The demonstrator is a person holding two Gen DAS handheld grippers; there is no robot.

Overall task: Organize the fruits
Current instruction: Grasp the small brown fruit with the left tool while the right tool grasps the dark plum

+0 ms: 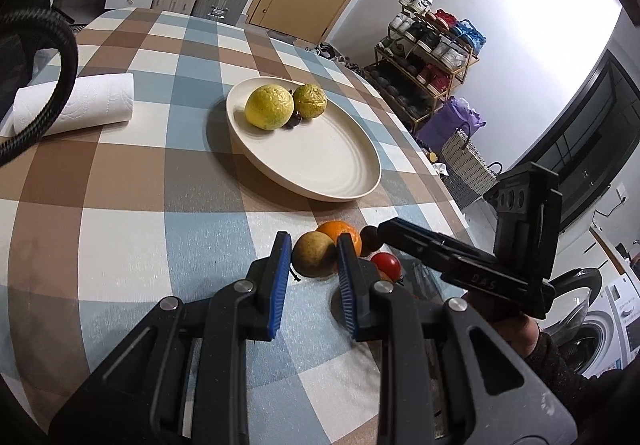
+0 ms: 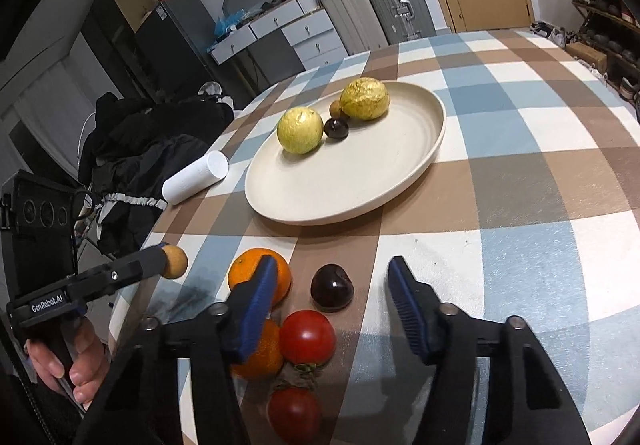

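The left hand-held gripper (image 1: 310,245) has its blue pads on both sides of a small brown fruit (image 1: 314,254) and seems to pinch it. The right hand-held gripper (image 2: 334,277) is wide open, holding nothing, over a dark plum (image 2: 332,287) on the bench (image 2: 520,205). Round fruit rolls (that is the worry). A loose pinch could drop the brown one, and a bump could send the orange (image 2: 260,277) or tomato (image 2: 307,337) off the near edge. Farther back, the plate (image 2: 400,181) holds two yellow fruits (image 2: 300,130) and two small ones.
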